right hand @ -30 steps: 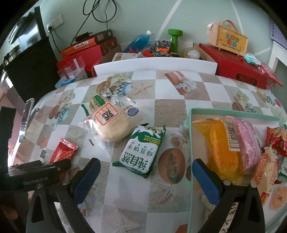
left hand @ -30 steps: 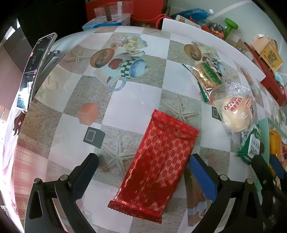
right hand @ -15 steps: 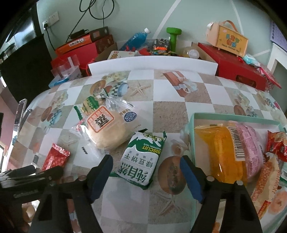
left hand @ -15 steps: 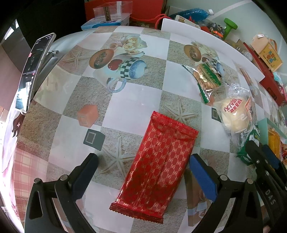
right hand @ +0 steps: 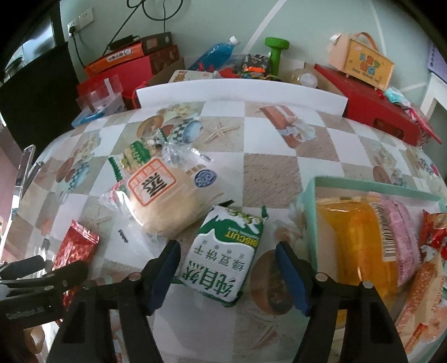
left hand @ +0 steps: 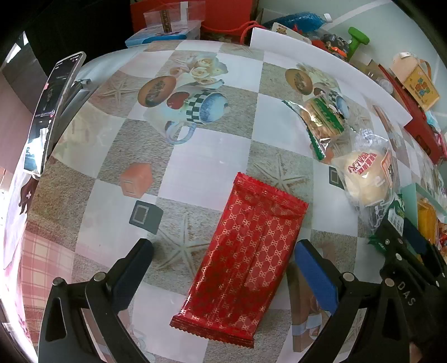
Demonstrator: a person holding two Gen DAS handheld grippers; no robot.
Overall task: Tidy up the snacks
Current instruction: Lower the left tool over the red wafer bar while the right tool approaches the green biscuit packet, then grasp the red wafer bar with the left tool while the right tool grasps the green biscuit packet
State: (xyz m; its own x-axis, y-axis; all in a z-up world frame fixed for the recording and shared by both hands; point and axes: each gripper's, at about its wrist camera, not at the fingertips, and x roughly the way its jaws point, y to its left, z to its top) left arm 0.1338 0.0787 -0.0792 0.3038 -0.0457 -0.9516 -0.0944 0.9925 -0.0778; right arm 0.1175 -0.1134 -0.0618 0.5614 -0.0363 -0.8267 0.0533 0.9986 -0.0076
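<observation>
While both spread, left claw [left hand: 222, 261] straddles red packet [left hand: 245, 251]; right claw [right hand: 226, 264] flanks biscuit packet [right hand: 223, 251].

Home room: patterned tablecloth [right hand: 268, 173], gift boxes [right hand: 374, 111] and dumbbell [right hand: 275, 53] against wall, wall socket [right hand: 81, 21].

Red wrapper [left hand: 245, 259] (gold lattice); green-white biscuit pack [right hand: 223, 257].

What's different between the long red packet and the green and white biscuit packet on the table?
The red packet is long, flat and shiny with a repeating gold pattern; the biscuit packet is shorter, puffier, and printed with large lettering. The red packet lies between the fingers of the left claw, the biscuit packet between those of the right claw. The biscuit packet lies close beside the teal tray; the red one lies farther off. Both lie flat, ungripped.
</observation>
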